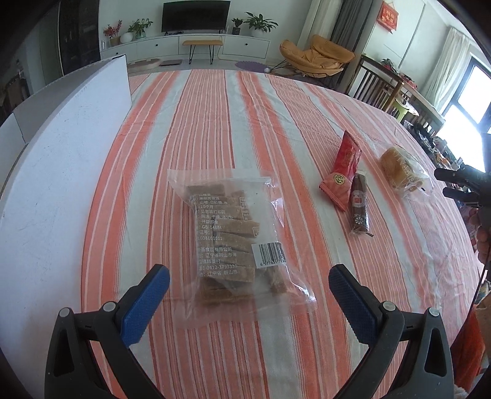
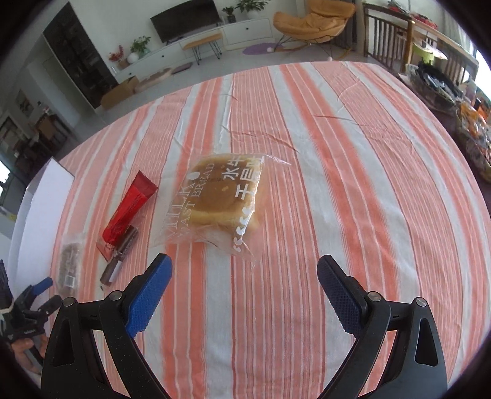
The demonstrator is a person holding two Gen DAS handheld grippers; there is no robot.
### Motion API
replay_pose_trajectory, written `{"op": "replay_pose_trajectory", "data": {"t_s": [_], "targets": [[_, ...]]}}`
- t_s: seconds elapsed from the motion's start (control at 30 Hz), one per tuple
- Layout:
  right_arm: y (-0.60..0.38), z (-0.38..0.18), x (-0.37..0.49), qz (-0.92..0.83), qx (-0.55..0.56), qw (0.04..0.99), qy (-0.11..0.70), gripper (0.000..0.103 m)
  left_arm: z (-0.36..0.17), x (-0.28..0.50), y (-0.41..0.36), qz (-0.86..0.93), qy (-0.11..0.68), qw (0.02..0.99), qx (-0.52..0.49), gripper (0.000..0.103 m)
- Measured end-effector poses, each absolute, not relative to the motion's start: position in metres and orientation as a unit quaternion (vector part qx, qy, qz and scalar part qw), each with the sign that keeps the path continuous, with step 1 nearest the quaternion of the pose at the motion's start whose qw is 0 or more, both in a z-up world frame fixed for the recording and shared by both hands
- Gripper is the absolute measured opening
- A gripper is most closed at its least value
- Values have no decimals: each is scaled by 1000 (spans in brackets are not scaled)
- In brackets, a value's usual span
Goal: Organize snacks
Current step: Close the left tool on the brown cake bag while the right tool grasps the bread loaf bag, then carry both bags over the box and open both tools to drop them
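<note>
A home living room is shown. At the top of the left wrist view, a flat black television [image 1: 196, 15] is seen on a long white cabinet [image 1: 190, 46], with green potted plants [image 1: 139, 27] set beside it. A soft orange lounge chair [image 1: 316, 55] is placed on the floor at the upper right. Long pale curtains [image 1: 445, 64] are hung by a bright window at the right edge, and dark wooden dining chairs [image 1: 377, 83] are seen near them. The lower part of the frame is filled by a table covered with an orange and white striped cloth [image 1: 214, 122].
</note>
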State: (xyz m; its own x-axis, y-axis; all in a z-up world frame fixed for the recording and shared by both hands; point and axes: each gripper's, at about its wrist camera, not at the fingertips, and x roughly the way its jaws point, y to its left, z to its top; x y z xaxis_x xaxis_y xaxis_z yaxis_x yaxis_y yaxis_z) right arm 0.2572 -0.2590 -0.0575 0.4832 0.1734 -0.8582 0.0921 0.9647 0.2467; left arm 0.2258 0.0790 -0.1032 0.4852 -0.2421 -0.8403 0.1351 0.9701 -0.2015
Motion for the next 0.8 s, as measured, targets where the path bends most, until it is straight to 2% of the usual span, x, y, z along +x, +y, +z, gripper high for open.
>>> {"op": "replay_pose_trajectory", "data": {"t_s": [0.13,0.3,0.33,0.37,0.4,0.43,0.47,0.67,0.8], "targets": [[-241,-66,307,15,136,823,551,97,-112,249,55,-57,518,853,-17,102],[-195,-100,340,6,33,791,611,97,-133,267,54,-7,552,834,-5,102],[-192,-107,343,-7,14,784,620,95,-132,267,58,-2,551,835,-9,98],[-194,-109,342,-14,17,787,616,94,-130,266,61,-5,545,838,-12,87],[-199,-106,340,-11,40,793,607,81,-125,263,63,-13,538,843,-14,63],[-206,-102,336,-9,64,797,601,73,-120,260,65,-21,529,848,-15,60],[-212,-98,331,-1,83,798,597,73,-117,258,67,-29,524,851,-18,57],[-215,-43,287,56,80,825,557,72,-84,218,89,-93,501,848,-143,56],[-149,1,253,146,58,830,534,72,-32,181,121,-134,464,847,-221,56]]}}
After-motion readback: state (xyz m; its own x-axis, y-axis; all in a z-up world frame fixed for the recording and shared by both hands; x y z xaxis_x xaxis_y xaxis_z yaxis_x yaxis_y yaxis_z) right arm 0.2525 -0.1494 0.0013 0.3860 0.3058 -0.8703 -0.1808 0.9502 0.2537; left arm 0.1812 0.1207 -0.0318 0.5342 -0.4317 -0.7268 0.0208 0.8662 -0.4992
